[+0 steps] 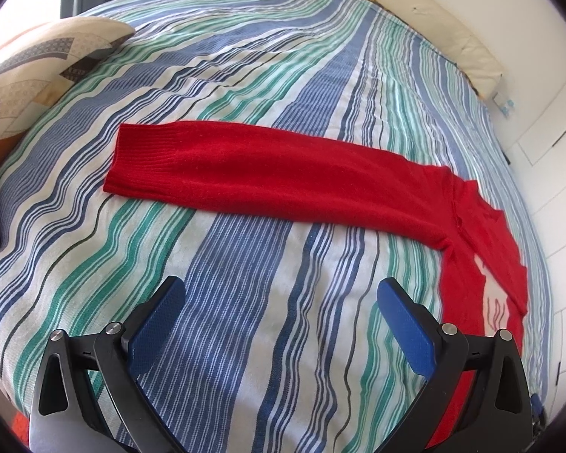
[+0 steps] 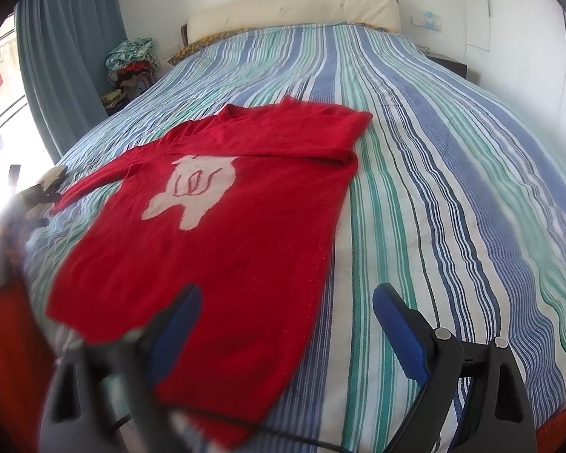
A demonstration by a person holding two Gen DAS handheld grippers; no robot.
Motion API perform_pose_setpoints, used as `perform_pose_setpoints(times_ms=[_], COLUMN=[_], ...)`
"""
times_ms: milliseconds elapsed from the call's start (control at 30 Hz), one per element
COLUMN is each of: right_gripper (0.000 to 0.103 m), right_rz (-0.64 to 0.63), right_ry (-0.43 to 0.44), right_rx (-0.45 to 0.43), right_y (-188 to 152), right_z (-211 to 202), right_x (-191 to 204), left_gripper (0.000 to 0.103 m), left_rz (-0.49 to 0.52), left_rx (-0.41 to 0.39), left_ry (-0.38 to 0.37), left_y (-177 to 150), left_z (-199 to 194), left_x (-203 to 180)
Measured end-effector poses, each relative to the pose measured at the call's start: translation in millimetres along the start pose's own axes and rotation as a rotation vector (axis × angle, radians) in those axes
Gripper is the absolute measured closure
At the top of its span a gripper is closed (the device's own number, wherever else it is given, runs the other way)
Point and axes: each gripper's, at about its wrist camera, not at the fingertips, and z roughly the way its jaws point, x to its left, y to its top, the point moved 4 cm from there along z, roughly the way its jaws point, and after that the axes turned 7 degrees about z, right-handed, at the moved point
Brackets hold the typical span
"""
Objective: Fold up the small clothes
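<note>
A small red knit sweater (image 2: 226, 234) with a white animal figure (image 2: 192, 188) on its chest lies flat on the striped bedspread (image 2: 452, 188). Its right sleeve is folded in across the shoulder (image 2: 320, 139). In the left wrist view the other sleeve (image 1: 268, 173) stretches straight out to the left, cuff (image 1: 139, 158) at the far end. My left gripper (image 1: 281, 302) hovers open above bare bedspread (image 1: 245, 75), just short of that sleeve. My right gripper (image 2: 286, 305) hangs open over the sweater's lower right hem, nothing between its blue pads.
A patterned pillow (image 1: 37, 64) rests at the left of the bed. The cream headboard (image 2: 294, 9) and a white wall close the far end. A blue curtain (image 2: 64, 49) and a pile of clothes (image 2: 132, 60) stand to the left. A dark nightstand (image 2: 449, 64) sits at the right.
</note>
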Motion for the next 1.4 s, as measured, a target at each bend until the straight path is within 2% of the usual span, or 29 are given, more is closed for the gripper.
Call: perform_pose_setpoints(times_ms=[433, 533, 600, 667, 733, 867, 933, 1033, 1067, 1100, 1133, 1200, 1233, 1267, 1333, 1400], right_gripper=[0.012, 0.012, 0.012, 0.012, 0.012, 0.012, 0.012, 0.012, 0.012, 0.012, 0.012, 0.012, 0.012, 0.012, 0.012, 0.012], right_rz=[-0.014, -0.014, -0.012, -0.011, -0.011, -0.007, -0.008, -0.015, -0.017, -0.019, -0.021, -0.024, -0.026, -0.027, -0.028, -0.029], right_ry=[-0.002, -0.001, -0.001, -0.002, -0.002, 0.001, 0.003, 0.003, 0.003, 0.003, 0.002, 0.0, -0.002, -0.003, -0.001, 0.004], right_rx=[0.013, 0.014, 0.013, 0.013, 0.015, 0.018, 0.019, 0.026, 0.03, 0.033, 0.036, 0.038, 0.038, 0.037, 0.034, 0.029], right_y=[-3.4, -3.8, -3.8, -4.3, -4.4, -4.5, -4.5, -5.4, -6.0, -6.5, -7.1, -7.4, -7.5, -7.6, -7.6, -7.1], right_z=[3.3, 3.4, 3.1, 3.1, 3.7, 5.1, 5.8, 7.4, 8.2, 8.9, 9.5, 9.9, 9.8, 9.5, 8.6, 7.5], right_x=[4.1, 4.4, 4.3, 4.2, 4.0, 4.5, 5.0, 6.8, 7.4, 8.0, 8.5, 9.3, 9.7, 10.0, 10.3, 10.8], left_gripper=[0.001, 0.001, 0.002, 0.002, 0.002, 0.002, 0.002, 0.005, 0.015, 0.032, 0.042, 0.09, 0.102, 0.1, 0.1, 0.1], left_rz=[0.007, -0.022, -0.103, -0.191, -0.25, -0.302, -0.328, -0.308, -0.299, -0.294, -0.294, -0.282, -0.266, -0.251, -0.211, -0.122], left_rx=[0.001, 0.018, -0.003, -0.036, -0.05, -0.033, 0.003, 0.051, 0.063, 0.079, 0.095, 0.1, 0.094, 0.077, 0.024, -0.031], left_ry=[-0.009, -0.084, -0.158, -0.184, -0.152, -0.011, 0.002, 0.041, 0.045, 0.038, 0.021, 0.002, 0.016, 0.028, -0.014, -0.063], left_y=[-1.5, 3.9, 16.2, 33.1, 49.8, 67.9, 66.9, 63.0, 61.6, 60.1, 59.0, 59.6, 62.1, 67.1, 84.6, 108.6], left_z=[1.0, -1.8, -9.4, -17.8, -21.8, -16.5, -6.0, 14.3, 20.9, 27.6, 34.2, 40.9, 39.8, 34.9, 17.8, -4.8], left_x=[-3.2, -1.2, 12.5, 36.2, 63.6, 112.4, 125.2, 127.8, 126.2, 124.2, 121.5, 113.8, 108.9, 102.1, 76.6, 32.4])
